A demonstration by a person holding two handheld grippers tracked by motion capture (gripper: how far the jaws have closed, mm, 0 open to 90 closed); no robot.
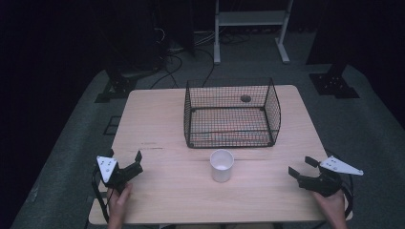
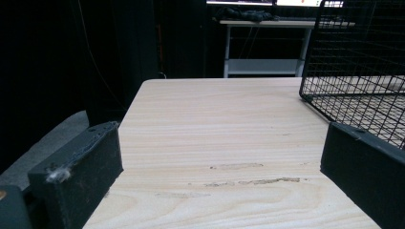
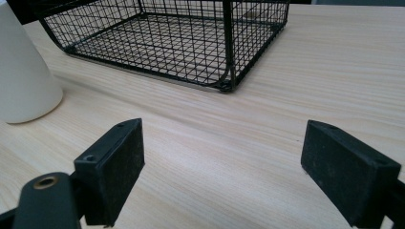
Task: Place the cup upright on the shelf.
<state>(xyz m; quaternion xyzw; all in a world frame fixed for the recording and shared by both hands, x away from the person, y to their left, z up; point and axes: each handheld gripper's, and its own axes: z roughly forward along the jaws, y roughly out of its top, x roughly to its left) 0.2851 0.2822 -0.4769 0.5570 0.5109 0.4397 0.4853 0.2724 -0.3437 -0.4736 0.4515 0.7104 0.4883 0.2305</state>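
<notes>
A black wire basket (image 1: 232, 137) stands empty on the middle of the wooden table (image 1: 153, 119). Just in front of it is an upright white cup (image 1: 222, 165). My left gripper (image 1: 124, 155) rests open near the front left corner, held by a hand. In the left gripper view its jaws (image 2: 222, 162) frame bare wood, with the basket (image 2: 358, 71) ahead on the right. My right gripper (image 1: 301, 166) stands open near the front right edge. Nothing lies between its jaws (image 3: 224, 162); the cup (image 3: 21, 71) is at the left and the basket (image 3: 181, 38) is ahead.
A round dark hole (image 1: 245, 98) in the tabletop shows through the basket. Behind the table are a white metal stand (image 1: 250, 28), floor cables (image 1: 191, 52) and black stand bases (image 1: 334, 83). Bare wood lies on both sides of the cup.
</notes>
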